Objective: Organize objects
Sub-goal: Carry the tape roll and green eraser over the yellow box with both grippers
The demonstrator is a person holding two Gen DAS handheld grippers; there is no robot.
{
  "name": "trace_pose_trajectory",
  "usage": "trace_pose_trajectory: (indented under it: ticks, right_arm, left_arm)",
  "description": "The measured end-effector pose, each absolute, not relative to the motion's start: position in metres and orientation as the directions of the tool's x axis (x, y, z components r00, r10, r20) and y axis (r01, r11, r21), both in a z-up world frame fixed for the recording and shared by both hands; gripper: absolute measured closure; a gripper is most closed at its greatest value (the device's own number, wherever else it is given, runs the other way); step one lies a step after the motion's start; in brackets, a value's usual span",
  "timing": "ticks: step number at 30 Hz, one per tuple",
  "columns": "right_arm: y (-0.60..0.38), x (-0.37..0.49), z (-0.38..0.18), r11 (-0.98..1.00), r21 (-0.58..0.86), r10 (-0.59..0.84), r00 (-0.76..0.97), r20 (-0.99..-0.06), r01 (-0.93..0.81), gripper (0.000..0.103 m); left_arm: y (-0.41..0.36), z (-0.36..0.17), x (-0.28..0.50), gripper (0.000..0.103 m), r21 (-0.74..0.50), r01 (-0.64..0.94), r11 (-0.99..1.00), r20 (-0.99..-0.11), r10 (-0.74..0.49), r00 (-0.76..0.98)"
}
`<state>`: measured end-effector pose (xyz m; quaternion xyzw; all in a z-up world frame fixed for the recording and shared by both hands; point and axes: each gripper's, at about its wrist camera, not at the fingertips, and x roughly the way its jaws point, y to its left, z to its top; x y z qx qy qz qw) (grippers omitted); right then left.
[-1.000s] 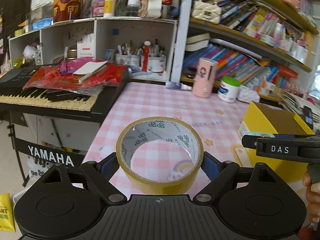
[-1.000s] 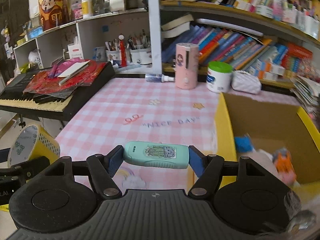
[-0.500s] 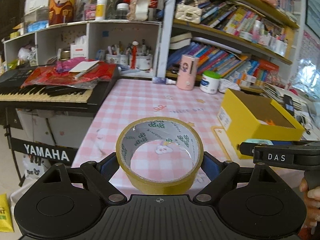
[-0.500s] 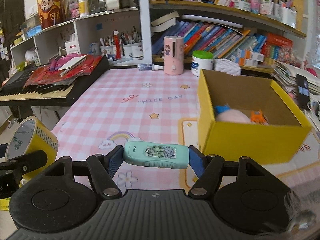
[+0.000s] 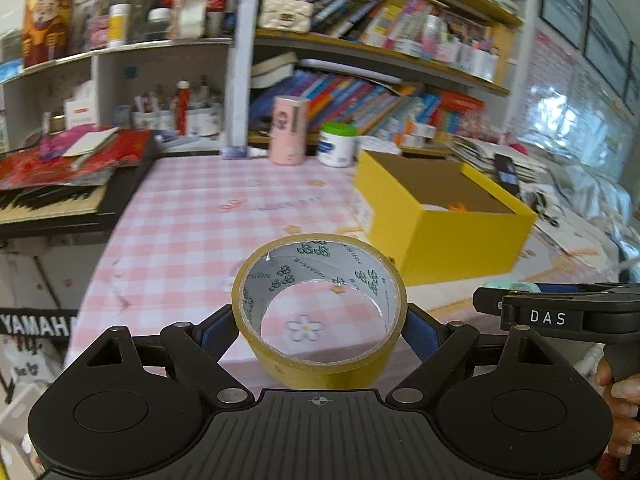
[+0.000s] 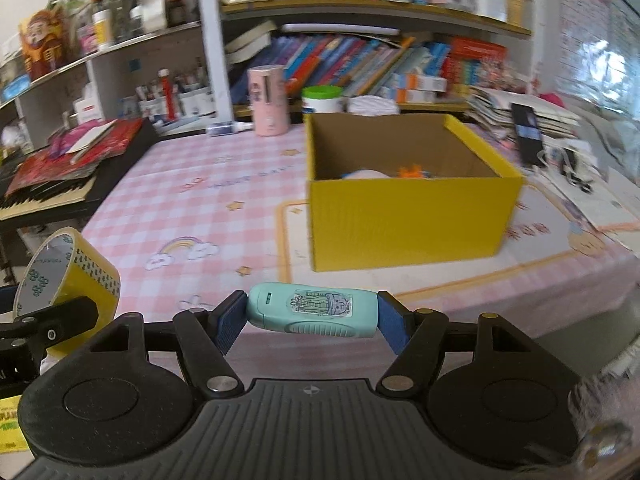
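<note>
Pink checked tablecloth [image 6: 192, 184] carries a yellow box [image 6: 404, 220] at two o'clock. A roll of tape [image 5: 320, 312], hole facing up and forward, is clamped by the left gripper [image 5: 319, 330]. A mint case [image 6: 312, 316], long axis crosswise, is pinched end to end by the right gripper [image 6: 312, 322].

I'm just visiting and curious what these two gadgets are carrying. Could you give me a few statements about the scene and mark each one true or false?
1. The left hand-held gripper holds a roll of yellow tape. True.
2. The right hand-held gripper is empty. False: it clamps a small teal device by its ends.
3. The yellow box has its top open. True: things lie inside.
4. The tape roll is already in the box. False: it is held above the pink checked tablecloth.
5. The pink cylinder lies on its side. False: it stands upright.
</note>
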<state>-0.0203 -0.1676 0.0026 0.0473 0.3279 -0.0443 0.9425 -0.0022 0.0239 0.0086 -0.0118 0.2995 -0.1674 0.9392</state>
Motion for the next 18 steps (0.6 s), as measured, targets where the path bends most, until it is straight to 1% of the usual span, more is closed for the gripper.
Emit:
trace_pose_trajectory:
  ticks: [9,18]
  right_arm:
    - [-0.202,-0.045,-0.003,0.969,0.060,-0.147,0.753,-0.642,0.240,0.036]
    - [-0.237,-0.056,-0.006,0.944,0.058,-0.210,0.723,-0.658,0.326,0.036]
  left_arm:
    - [-0.014,0.006,0.002,0.015,-0.127,0.423,0.897,-0.566,-0.416,0.711]
    - [-0.052,0.005,0.009,0.015,-0.127,0.495,0.860,-0.574,-0.471,0.670]
